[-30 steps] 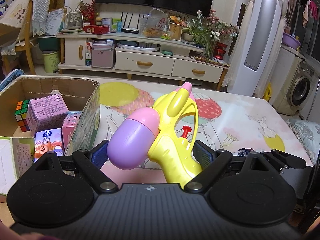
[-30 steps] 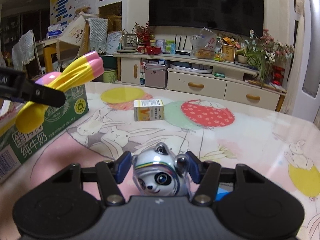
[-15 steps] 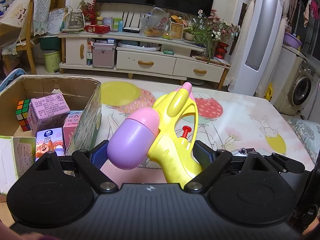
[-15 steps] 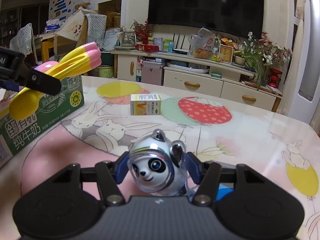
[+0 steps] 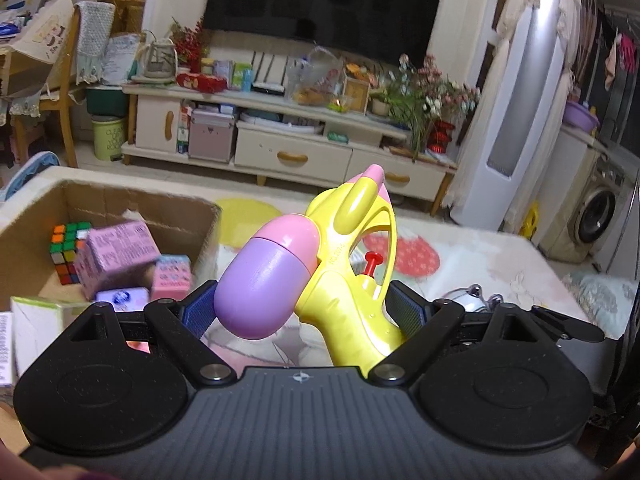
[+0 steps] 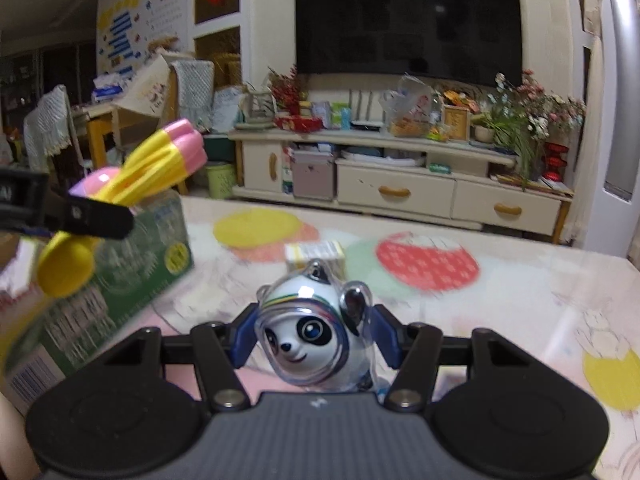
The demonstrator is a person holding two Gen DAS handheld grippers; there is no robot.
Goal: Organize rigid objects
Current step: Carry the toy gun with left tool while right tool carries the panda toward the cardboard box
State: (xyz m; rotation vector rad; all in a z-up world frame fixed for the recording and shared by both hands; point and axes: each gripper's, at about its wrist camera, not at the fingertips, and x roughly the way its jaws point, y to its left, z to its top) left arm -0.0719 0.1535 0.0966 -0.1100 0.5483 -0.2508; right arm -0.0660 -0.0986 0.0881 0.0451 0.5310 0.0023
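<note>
My left gripper (image 5: pixel 304 312) is shut on a yellow toy water gun (image 5: pixel 352 264) with a pink and purple tank, held above the table just right of the cardboard box (image 5: pixel 120 200). The gun also shows in the right wrist view (image 6: pixel 132 176) at the left. My right gripper (image 6: pixel 316 336) is shut on a panda figurine (image 6: pixel 312 340) in a clear shell, lifted above the table.
The box holds a Rubik's cube (image 5: pixel 66 252) and pink and purple cartons (image 5: pixel 116 256). A small yellow and white carton (image 6: pixel 314 251) lies on the patterned tablecloth (image 6: pixel 520 280). A TV cabinet (image 6: pixel 400 184) stands beyond the table.
Both grippers have risen with their toys. The panda has come up off the table and the left gripper has shifted a little toward the box.
</note>
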